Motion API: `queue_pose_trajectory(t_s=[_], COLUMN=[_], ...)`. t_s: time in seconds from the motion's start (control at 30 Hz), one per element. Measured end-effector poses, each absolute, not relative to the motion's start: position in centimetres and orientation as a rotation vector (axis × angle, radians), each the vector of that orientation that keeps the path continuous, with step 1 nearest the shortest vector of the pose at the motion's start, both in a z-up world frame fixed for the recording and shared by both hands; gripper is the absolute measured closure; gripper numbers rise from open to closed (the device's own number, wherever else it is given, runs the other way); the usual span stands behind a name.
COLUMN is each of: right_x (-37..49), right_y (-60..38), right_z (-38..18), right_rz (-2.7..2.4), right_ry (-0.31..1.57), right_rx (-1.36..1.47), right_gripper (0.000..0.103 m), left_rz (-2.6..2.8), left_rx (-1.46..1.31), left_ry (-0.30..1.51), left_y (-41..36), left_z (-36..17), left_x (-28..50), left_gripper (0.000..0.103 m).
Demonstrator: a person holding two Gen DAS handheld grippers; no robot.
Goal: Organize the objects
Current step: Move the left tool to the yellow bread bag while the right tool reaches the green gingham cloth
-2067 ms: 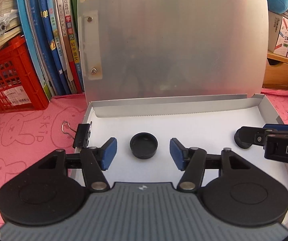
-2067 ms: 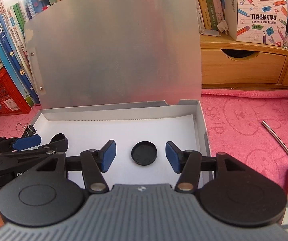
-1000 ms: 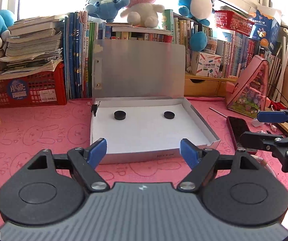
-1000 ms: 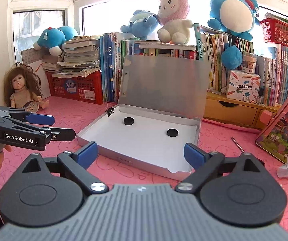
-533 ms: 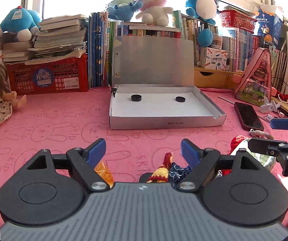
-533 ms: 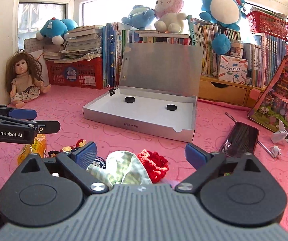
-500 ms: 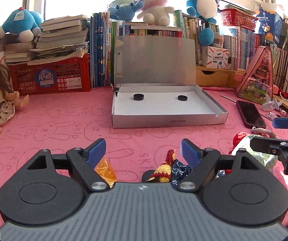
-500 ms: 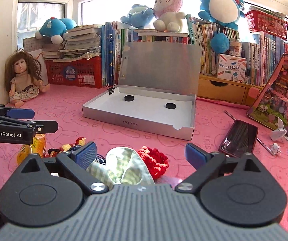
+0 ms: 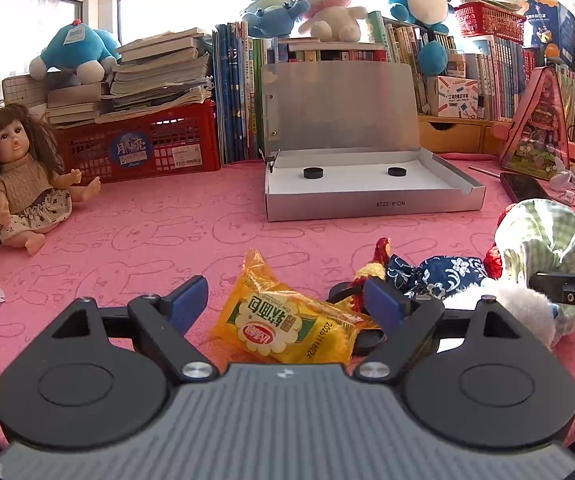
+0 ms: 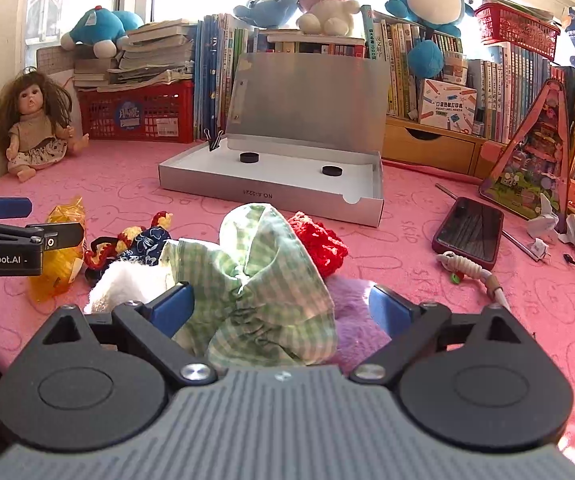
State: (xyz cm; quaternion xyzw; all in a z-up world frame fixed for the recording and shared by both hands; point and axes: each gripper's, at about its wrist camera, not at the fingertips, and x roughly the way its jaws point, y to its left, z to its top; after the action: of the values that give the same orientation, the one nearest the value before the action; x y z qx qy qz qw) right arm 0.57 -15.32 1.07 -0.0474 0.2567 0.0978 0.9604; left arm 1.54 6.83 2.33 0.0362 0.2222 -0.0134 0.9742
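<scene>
Box [image 9: 371, 204] lies open, holding two black discs [image 9: 313, 173].

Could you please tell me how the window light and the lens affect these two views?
Left wrist view: the windows are blown out white and the bookshelf line bows. Right wrist view: the same backlight, with sun glowing through the green checked cloth.

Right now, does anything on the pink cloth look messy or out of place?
Yes. A loose heap lies in front of the silver box: yellow snack packet, green checked cloth, red knitted piece. The box holds only two black discs.
</scene>
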Motion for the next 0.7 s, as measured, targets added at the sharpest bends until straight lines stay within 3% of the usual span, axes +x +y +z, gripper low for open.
queue_pose_trajectory(t_s=[0.5, 0.7], right_x=[0.4, 0.2], right_y=[-14.2, -13.8], right_z=[0.3, -0.2], right_rz=[0.228, 0.233], right_ry=[0.546, 0.555], right_rx=[-0.090, -0.106], right_gripper=[0.029, 0.033], left_rz=[-0.076, -0.075], left_rx=[-0.003, 0.008], left_ry=[0.486, 0.502], left_y=[6.8, 6.6], left_z=[1.3, 1.0], left_x=[2.0, 2.4], left_gripper=[0.015, 0.015])
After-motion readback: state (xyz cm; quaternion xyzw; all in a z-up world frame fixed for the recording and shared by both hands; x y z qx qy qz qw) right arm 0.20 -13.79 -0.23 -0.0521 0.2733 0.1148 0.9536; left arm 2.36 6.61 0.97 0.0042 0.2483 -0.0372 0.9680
